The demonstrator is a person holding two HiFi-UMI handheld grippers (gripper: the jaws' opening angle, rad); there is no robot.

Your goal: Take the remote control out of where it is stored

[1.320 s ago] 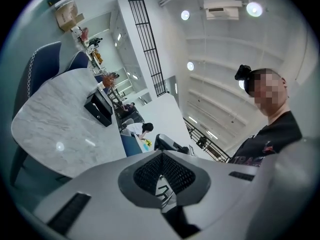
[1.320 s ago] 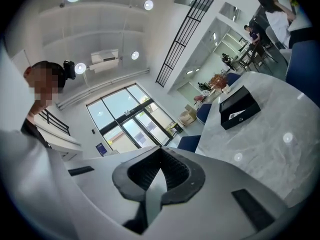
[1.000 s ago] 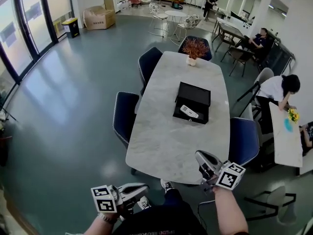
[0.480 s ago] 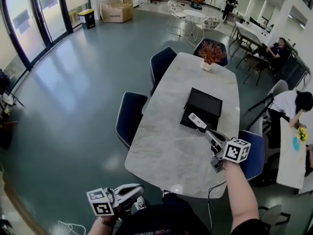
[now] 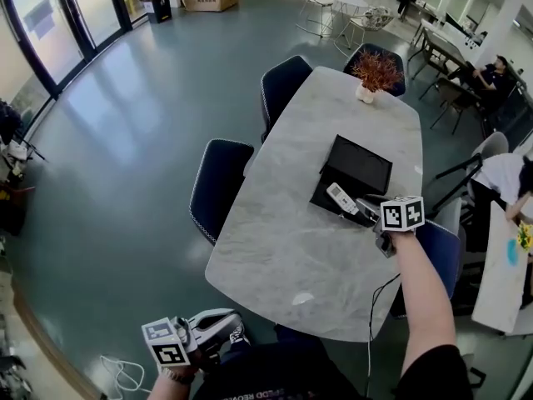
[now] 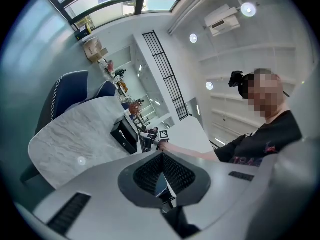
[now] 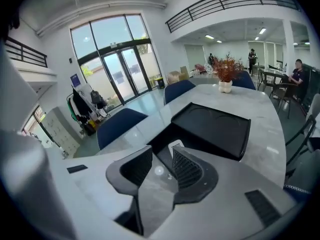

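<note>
- Marble table (image 5: 283,248): it carried everything for the job. You stood at its near end and reached along its right long edge.
- Dark blue chairs: two stood at the left edge (image 5: 218,186) and one at the right edge (image 5: 437,252), just under your outstretched arm. None of them lay in the reach path.
- Black storage box (image 5: 329,197): it sat past the middle of the table, nearer the right edge. Its lid (image 5: 364,163) was folded back toward the far end, so the tray was open from above and from your side. Judgement: nothing needed lifting before the pick.
- Potted plant (image 5: 375,72): it stood at the far end of the table, well apart from the box and out of the way.
- Right gripper (image 5: 364,209): you held it low over the near rim of the box, pointing into the tray. Its jaws were spreading, with only bare gap and tabletop between them. Judgement: you were opening them to straddle the remote, with the box rim the one thing likely to catch a jaw.
- Left gripper (image 5: 236,333): you held it back by your body, off the near end of the table. Its jaws were pressed together on nothing. It seemed parked, as the lid needed no holding.
- White remote control (image 5: 341,197): it lay flat in the tray, just ahead of the right jaw tips and not yet touched.
</note>
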